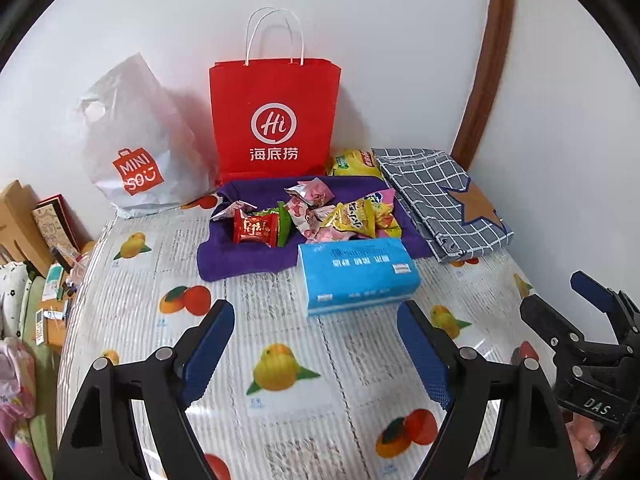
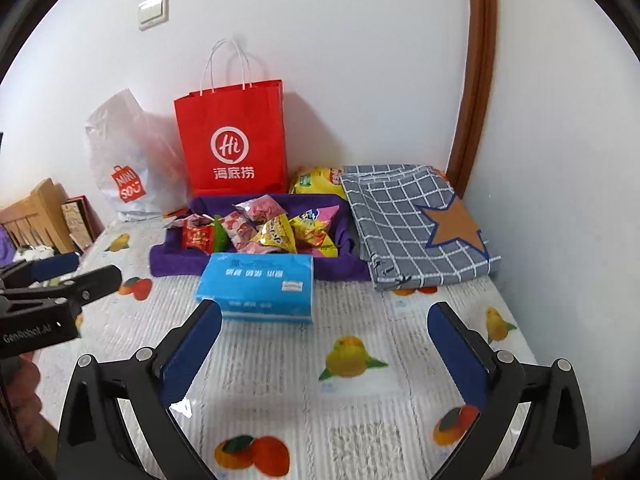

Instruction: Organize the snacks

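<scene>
snacks [image 1: 320, 212] beyond left tool [image 1: 316, 344] (spread wide)

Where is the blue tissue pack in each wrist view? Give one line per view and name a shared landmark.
Left wrist view: the blue tissue pack lies just right of centre, before the purple cloth.
Right wrist view: it lies left of centre, near the left finger.
Shared landmark: the red paper bag behind.

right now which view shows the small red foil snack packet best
The left wrist view: the small red foil snack packet sits larger there, its front print facing the camera on the purple cloth. The right wrist view shows the same packet smaller and partly behind the green wrapper.
</scene>
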A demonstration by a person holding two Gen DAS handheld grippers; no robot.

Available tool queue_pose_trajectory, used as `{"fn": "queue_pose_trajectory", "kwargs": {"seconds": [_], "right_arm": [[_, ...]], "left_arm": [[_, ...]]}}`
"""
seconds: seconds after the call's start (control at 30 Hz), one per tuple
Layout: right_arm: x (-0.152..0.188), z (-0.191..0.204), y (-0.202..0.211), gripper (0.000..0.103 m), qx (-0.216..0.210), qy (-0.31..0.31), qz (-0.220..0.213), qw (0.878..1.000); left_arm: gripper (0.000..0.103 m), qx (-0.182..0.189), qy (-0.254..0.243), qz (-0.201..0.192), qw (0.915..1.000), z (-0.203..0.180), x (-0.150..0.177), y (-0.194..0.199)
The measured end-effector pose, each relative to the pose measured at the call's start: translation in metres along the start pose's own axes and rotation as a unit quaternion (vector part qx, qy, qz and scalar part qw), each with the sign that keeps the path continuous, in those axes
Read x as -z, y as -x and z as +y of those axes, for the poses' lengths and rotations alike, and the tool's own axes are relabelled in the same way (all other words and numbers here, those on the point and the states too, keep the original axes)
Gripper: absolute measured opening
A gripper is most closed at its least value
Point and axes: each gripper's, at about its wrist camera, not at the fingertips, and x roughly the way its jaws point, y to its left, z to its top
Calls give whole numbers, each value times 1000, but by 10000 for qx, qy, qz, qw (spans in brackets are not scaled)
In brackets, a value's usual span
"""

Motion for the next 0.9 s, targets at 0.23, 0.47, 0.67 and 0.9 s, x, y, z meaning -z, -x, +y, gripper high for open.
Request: {"fn": "queue_pose_trajectory", "kwargs": {"seconds": [0.23,0.47,0.67,0.9], "right_arm": [[24,-10,29,102,-95,-108,-99,9998],[34,-14,43,102,44,-141,-103,9998],[35,-16,49,102,173,-140,-107,9997],[36,-18,56,102,155,-164,-155,9996]], "left_arm": [[83,-68,-65,-119,9999,-16,17,24],[87,-91,-78,-265,9996,-25,24,40],[87,-88,-84,-352,9993,-28,24,50],[87,-91,-109,-389,9991,-33,26,55]]}}
